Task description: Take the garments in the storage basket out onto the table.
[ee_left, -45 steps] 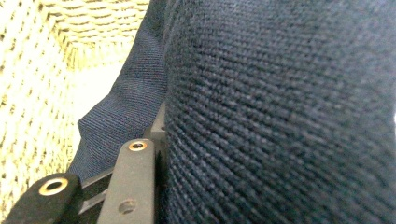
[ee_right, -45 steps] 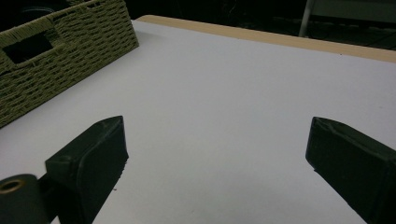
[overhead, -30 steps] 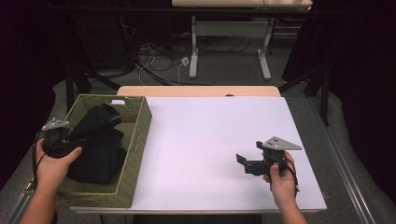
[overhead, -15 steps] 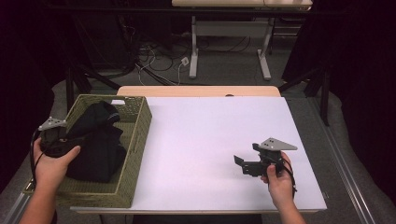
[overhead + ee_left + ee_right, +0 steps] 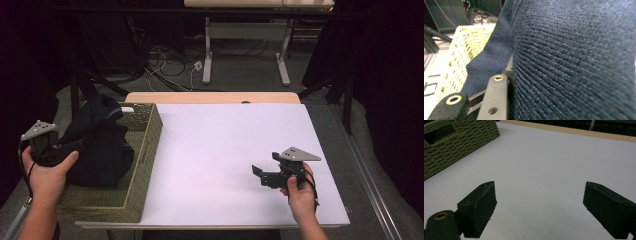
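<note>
While the left claw (image 5: 62,150) grips the dark garment (image 5: 100,145) above the basket (image 5: 145,150), the right claw (image 5: 539,207) hovers open.

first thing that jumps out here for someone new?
The dark navy knit garment bulging up out of the woven basket at the table's left, with the left gripper shut on it. Then the right gripper, jaws apart with nothing between them, over the bare white tabletop.
</note>
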`<state>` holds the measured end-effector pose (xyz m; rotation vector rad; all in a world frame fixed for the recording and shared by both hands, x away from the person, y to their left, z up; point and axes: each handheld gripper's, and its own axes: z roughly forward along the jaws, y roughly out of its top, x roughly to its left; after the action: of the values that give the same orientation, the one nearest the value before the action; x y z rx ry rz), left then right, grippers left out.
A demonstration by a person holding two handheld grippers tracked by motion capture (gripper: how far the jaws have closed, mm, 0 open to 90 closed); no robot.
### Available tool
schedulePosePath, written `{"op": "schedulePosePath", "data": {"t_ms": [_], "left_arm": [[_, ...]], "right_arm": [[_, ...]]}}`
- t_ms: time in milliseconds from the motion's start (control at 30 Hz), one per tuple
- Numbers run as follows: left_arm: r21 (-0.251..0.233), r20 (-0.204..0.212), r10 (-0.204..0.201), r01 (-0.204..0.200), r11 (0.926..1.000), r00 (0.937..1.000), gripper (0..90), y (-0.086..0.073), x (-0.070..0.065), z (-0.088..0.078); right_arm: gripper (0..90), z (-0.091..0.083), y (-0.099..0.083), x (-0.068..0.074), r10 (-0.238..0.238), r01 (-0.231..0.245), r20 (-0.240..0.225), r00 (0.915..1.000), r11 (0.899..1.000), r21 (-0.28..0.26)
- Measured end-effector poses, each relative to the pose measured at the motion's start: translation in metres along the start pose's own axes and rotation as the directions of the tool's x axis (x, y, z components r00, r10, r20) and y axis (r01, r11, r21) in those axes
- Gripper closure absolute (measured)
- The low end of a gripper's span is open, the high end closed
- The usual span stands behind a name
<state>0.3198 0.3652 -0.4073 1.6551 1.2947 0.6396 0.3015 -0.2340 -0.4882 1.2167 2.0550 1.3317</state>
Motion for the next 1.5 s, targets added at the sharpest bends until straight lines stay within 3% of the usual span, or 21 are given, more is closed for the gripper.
{"op": "schedulePosePath", "data": {"t_ms": [333,667,767,1033,1300,1500], "left_arm": [[-0.101,0.033,-0.005,0.009,0.9948,0.9994,61.6,0.012,-0.012,-0.016],[-0.199,0.079,-0.012,0.027,0.9797,0.9968,61.8,0.028,-0.024,-0.029],[-0.209,0.093,-0.009,0.028,0.9775,0.9957,61.8,0.032,-0.028,-0.03],[-0.264,0.161,0.019,0.025,0.9641,0.9867,61.8,0.037,-0.052,-0.031],[-0.266,0.209,0.063,-0.005,0.9638,0.976,61.8,0.04,-0.073,-0.026],[-0.268,0.254,0.085,-0.014,0.9633,0.9635,61.8,0.041,-0.092,-0.016]], "right_arm": [[10.6,-0.001,0.0,0.0,0.003,-0.003,0.008,1.0,1.0,-0.007],[10.4,-0.002,0.001,-0.001,0.003,-0.003,0.01,0.9999,1.0,-0.012],[10.4,-0.002,0.001,-0.001,0.004,-0.004,0.008,1.0,1.0,-0.01],[10.3,-0.002,0.002,-0.001,0.002,-0.002,0.009,1.0,1.0,-0.018],[10.3,-0.002,0.002,0.0,0.006,-0.006,0.013,0.9999,1.0,-0.02],[10.3,-0.002,0.003,-0.001,0.005,-0.005,0.009,0.9999,1.0,-0.021]]}}
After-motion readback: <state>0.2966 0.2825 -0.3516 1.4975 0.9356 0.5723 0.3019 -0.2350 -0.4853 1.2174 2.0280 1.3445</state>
